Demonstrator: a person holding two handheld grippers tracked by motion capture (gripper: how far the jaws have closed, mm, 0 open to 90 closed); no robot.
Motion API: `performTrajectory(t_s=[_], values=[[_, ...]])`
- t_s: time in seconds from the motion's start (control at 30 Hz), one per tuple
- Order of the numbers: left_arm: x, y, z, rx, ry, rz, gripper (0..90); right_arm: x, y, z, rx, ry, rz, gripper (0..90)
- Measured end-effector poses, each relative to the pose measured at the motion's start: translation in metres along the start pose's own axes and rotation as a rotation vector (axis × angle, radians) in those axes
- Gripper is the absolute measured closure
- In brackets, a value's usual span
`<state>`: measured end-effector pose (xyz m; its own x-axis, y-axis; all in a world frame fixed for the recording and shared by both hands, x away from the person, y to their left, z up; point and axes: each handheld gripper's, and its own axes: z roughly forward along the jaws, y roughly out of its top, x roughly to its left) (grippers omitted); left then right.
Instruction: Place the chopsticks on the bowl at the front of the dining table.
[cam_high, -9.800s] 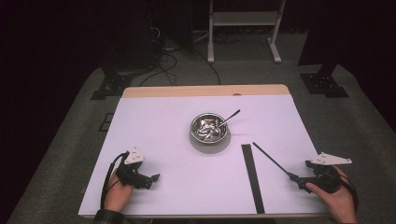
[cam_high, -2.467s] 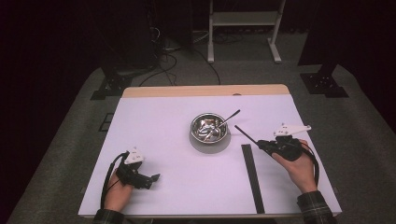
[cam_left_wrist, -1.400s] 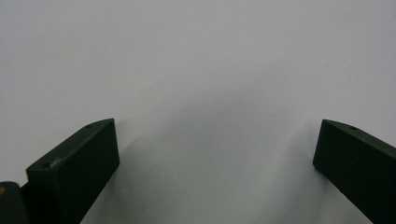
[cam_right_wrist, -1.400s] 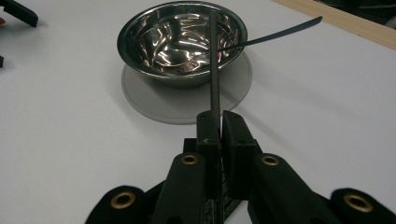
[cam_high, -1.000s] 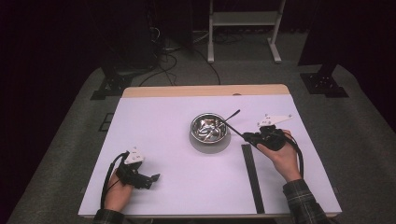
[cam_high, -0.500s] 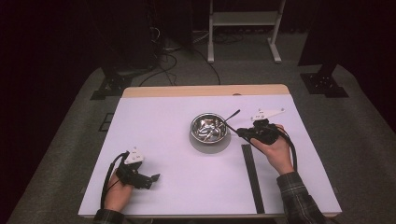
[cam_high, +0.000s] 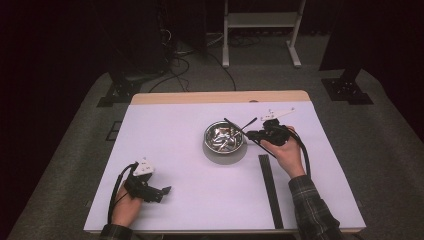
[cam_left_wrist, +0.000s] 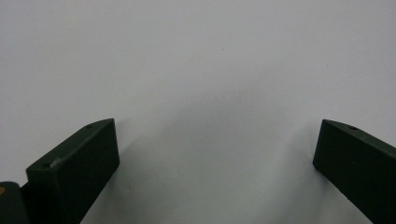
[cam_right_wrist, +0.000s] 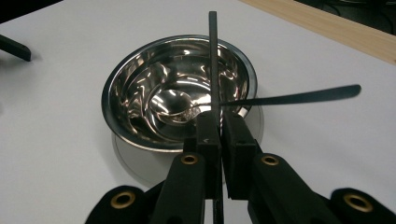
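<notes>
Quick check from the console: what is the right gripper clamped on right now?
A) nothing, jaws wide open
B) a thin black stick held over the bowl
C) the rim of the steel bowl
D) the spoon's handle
B: the right gripper is shut on the thin black stick, which reaches out over the steel bowl, above the spoon.
</notes>
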<state>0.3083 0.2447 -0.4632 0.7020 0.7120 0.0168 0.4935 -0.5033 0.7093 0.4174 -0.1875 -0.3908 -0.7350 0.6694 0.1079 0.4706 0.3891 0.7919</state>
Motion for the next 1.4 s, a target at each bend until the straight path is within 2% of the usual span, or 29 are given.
performTrajectory(t_s=[0.6,0.83,1.4], values=[[0.000,0.000,0.000,-0.001,0.000,-0.001,0.0,-0.002,0.028,0.040,0.016,0.015,0.004,85.6],[0.000,0.000,0.000,0.000,0.000,0.000,0.0,-0.001,0.037,0.054,0.043,0.000,-0.012,85.5],[0.000,0.000,0.000,-0.003,0.000,-0.001,0.0,-0.003,0.044,0.080,0.080,-0.010,-0.007,85.5]])
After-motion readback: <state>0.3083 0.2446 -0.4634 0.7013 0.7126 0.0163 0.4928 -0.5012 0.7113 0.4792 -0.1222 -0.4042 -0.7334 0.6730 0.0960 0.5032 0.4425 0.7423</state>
